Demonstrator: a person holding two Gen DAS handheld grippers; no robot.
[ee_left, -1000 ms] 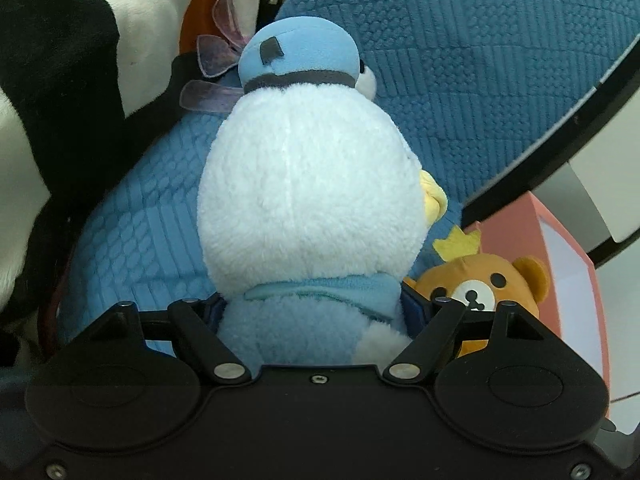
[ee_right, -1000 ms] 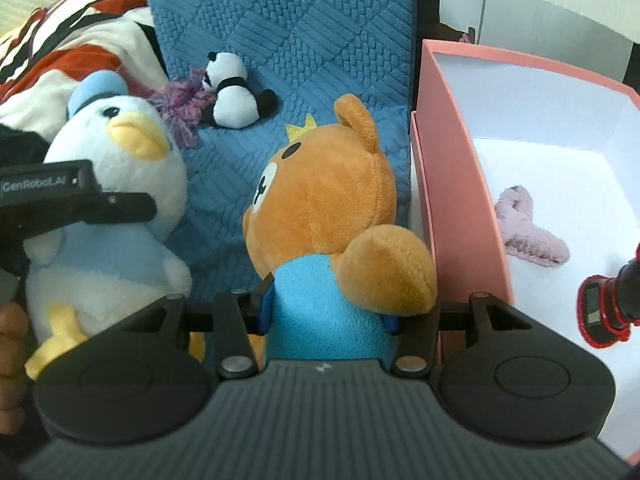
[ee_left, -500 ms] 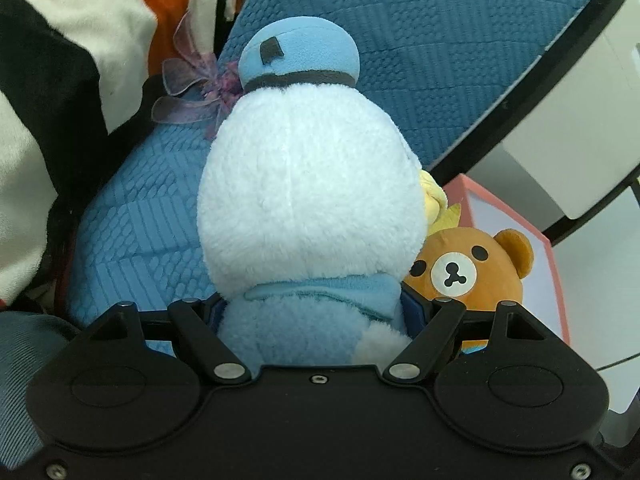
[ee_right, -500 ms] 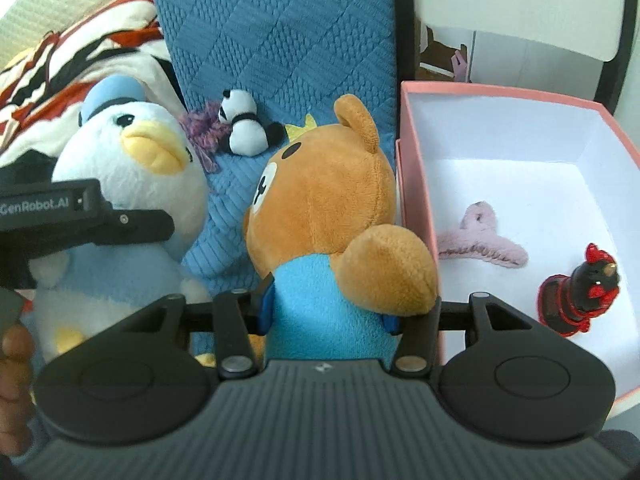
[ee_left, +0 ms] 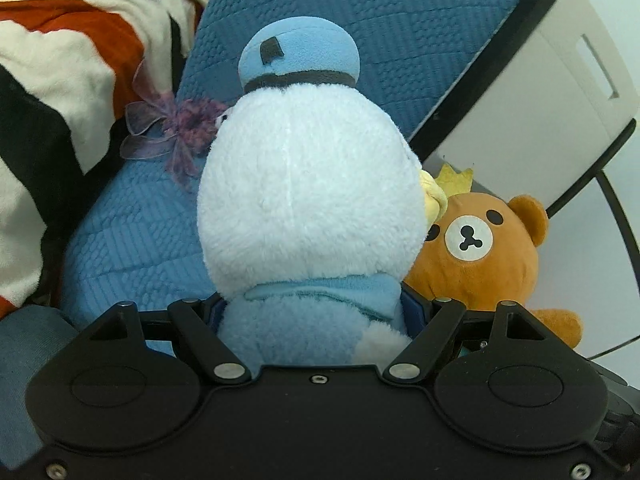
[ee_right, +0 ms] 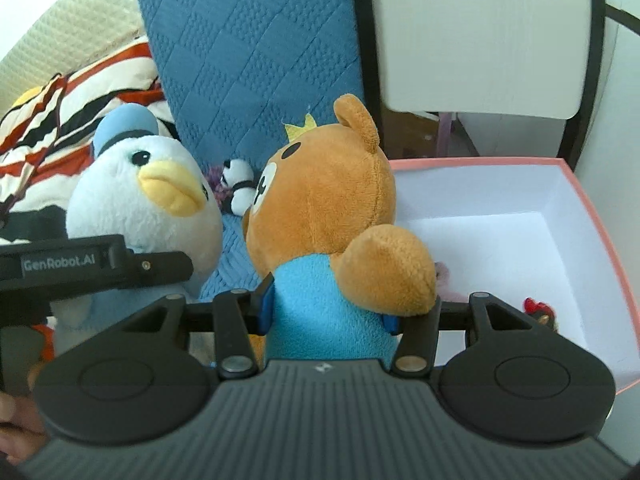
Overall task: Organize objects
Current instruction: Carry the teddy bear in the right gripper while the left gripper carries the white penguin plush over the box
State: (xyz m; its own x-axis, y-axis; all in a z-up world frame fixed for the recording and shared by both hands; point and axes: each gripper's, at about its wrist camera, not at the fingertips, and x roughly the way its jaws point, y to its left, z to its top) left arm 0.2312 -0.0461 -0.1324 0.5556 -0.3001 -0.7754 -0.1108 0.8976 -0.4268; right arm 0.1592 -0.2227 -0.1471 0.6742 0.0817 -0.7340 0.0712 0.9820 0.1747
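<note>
Right of the bear (ee_right: 320,208), very near, the box (ee_right: 592,216) lies open; the right gripper (ee_right: 326,312) grips the bear, and the left gripper (ee_left: 312,312), farther away, grips the duck (ee_left: 308,208).

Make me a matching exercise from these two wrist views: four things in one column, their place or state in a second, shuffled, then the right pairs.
Things
1. duck plush
2. bear plush
3. small panda
4. pink box

Places or states
A. lying on the blue quilted cushion, behind the two bigger plushes
B. clamped in the right tongs
C. open, white inside, to the right of the bear
D. clamped in the left tongs

Pairs: 1-D, 2-B, 3-A, 4-C
</note>
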